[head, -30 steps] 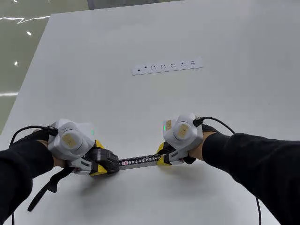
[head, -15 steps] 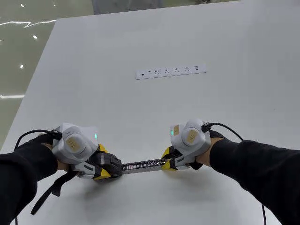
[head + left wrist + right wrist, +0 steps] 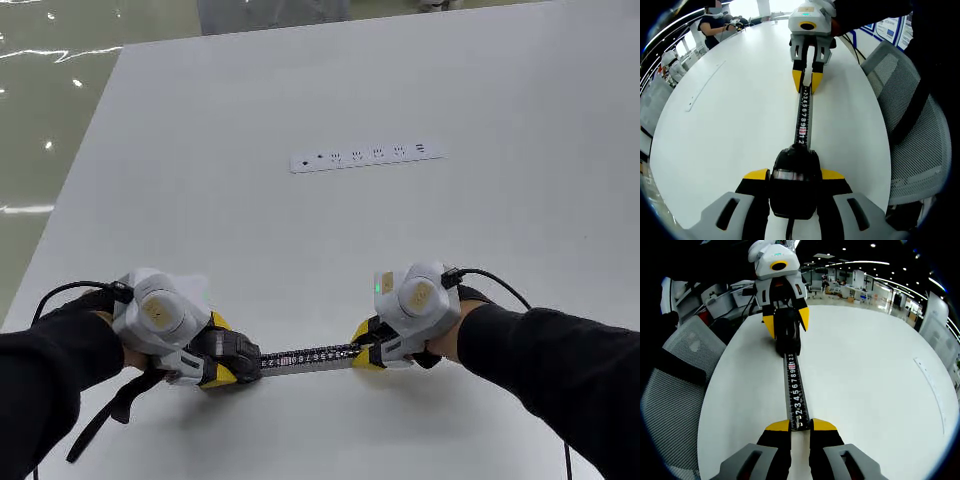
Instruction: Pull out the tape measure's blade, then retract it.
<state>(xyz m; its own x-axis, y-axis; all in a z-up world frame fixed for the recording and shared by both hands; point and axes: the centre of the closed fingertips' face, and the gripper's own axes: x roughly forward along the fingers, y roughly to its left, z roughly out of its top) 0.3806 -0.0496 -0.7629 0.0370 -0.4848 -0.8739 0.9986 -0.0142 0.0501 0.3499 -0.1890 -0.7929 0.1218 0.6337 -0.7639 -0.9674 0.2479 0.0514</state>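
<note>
Left gripper (image 3: 794, 176) was clamped on the tape measure case (image 3: 795, 195); right gripper (image 3: 800, 426) pinched the blade (image 3: 792, 385) tip directly ahead of it, short length out between them, low over the table (image 3: 300, 250). Pull looked best straight along blade axis, case held level, no twist.

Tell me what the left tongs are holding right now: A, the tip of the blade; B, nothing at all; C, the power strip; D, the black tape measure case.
D: the left tongs are shut on the tape measure case, while the right tongs pinch the end of the blade.
</note>
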